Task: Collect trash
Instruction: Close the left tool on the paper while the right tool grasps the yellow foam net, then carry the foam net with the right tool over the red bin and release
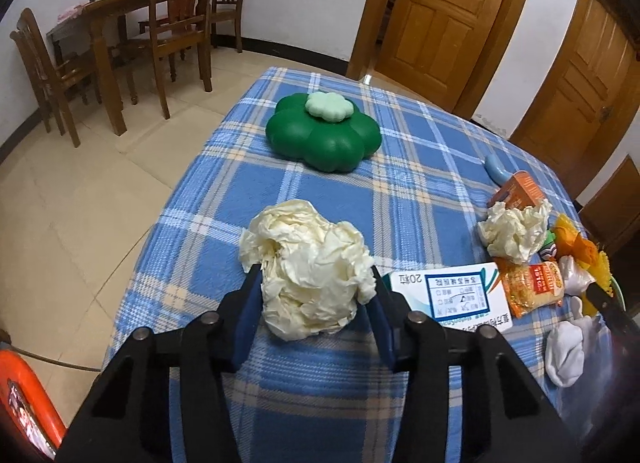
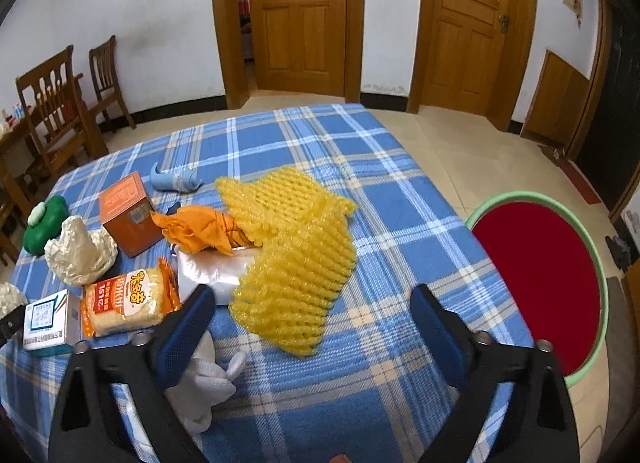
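On the counter [image 1: 320, 199], covered in blue plaid cloth, lie two crumpled cream paper wads. One paper wad [image 1: 308, 267] sits near the left front edge, and the left tongs [image 1: 314, 283] have their two blue pads against its sides, closed in on it. The second wad [image 1: 514, 229] lies toward the right, touching an orange box [image 2: 128, 213]. One yellow foam net [image 2: 292, 259] spreads across the middle of the counter; the right tongs [image 2: 312, 307] stand wide open at its near end, pads clear of it. One orange noodle packet [image 2: 128, 301], one white carton [image 2: 48, 319], one green flower-shaped container [image 1: 323, 133] with its lid on. One red basin [image 2: 544, 283] with a green rim stands on the floor past the right edge, nothing visible inside.
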### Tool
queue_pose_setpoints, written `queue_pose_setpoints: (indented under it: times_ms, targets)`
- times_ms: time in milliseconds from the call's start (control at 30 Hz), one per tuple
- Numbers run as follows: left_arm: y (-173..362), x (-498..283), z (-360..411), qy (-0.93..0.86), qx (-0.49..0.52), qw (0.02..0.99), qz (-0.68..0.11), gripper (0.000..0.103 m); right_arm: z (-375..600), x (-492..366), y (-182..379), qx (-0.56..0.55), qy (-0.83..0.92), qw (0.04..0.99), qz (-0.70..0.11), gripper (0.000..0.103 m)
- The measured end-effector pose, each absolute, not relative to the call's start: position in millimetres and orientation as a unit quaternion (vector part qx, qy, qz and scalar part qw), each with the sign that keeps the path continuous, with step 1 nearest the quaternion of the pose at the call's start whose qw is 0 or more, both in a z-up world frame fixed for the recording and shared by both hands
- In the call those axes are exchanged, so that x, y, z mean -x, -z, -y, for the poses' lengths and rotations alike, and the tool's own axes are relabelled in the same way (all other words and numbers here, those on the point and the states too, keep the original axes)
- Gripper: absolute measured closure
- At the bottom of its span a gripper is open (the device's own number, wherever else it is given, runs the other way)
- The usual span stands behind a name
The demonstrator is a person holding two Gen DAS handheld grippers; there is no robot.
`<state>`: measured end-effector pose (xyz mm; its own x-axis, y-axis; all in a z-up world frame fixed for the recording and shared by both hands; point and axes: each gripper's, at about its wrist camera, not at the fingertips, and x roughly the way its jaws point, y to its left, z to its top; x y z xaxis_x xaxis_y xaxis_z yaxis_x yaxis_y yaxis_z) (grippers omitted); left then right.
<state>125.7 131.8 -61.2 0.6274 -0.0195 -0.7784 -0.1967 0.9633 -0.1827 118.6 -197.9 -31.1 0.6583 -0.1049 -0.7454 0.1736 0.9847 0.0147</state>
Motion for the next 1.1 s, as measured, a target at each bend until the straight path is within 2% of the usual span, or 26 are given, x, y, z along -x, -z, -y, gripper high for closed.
queue_pose_setpoints:
  times_ms: [100,167,267,433,633,1100]
  targets:
    - [60,-126,-131,-0.042,0.13,0.894,-0.427,0.056,200,-117,34,-0.057,0.063,0.905,-0.416,0.032]
    - [60,-126,-129,-0.039,0.131,0.895,-0.425,0.056,202,-116,37,-0.07,0.051,0.9,-0.428,0.051]
    - [56,-122,-127,-0.038,0.135,0.897,-0.418,0.057,203,-111,40,-0.075,0.043,0.896,-0.435,0.065]
    - [44,-113,-120,-0.033,0.135,0.904,-0.405,0.057,207,-101,33,-0.084,0.032,0.902,-0.423,0.081]
    - [26,-101,-103,-0.017,0.13,0.912,-0.39,0.057,212,-85,22,-0.082,0.018,0.911,-0.404,0.089]
    - [2,-95,-40,0.057,0.113,0.914,-0.386,0.057,248,-46,-1,-0.1,0.032,0.926,-0.364,0.09]
